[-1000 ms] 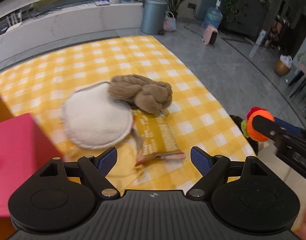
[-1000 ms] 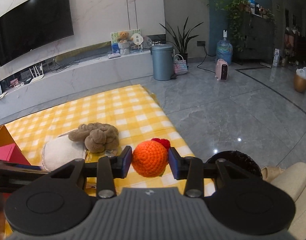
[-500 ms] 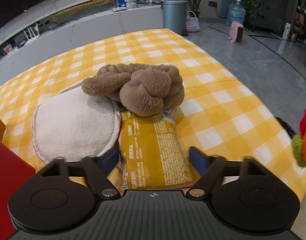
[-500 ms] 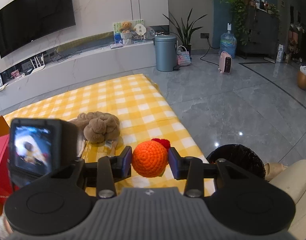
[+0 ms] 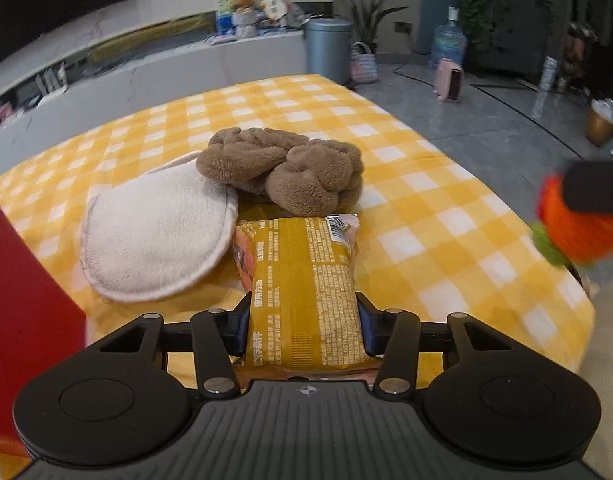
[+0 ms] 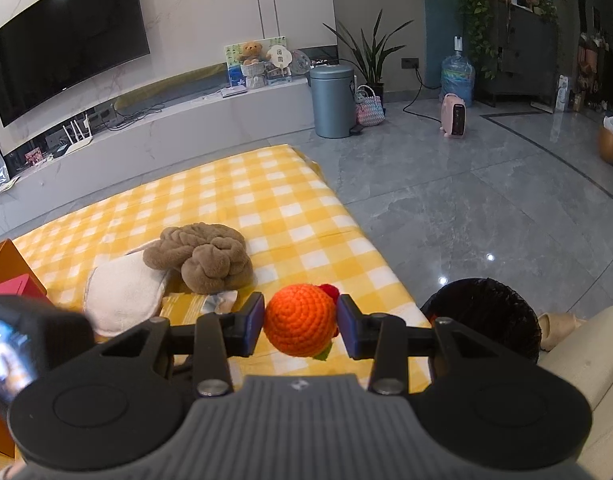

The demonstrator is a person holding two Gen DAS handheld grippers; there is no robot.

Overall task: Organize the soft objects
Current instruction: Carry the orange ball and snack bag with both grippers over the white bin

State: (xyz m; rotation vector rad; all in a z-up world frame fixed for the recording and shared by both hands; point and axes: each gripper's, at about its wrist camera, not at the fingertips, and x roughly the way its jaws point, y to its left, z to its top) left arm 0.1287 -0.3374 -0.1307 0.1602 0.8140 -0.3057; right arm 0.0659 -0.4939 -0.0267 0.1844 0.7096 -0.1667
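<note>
On the yellow checked cloth point(image 5: 418, 216) that covers the bench, your left claw point(image 5: 302, 326) has its two fingers pressed against the sides of a yellow snack packet point(image 5: 302, 280), holding it near its close end. The packet's far end touches a brown plush bundle point(image 5: 290, 172), which overlaps the edge of a round white pad point(image 5: 154, 236) just to the left. A red box point(image 5: 22, 320) stands at the left edge of that view. Your right claw point(image 6: 300, 326) grips an orange crocheted ball point(image 6: 298, 324) between its blue pads point(image 6: 254, 324), with a bit of red showing behind the ball and green below it. The ball hangs over the cloth's near right corner, beside a black bin point(image 6: 486, 316) on the floor point(image 6: 466, 208).
</note>
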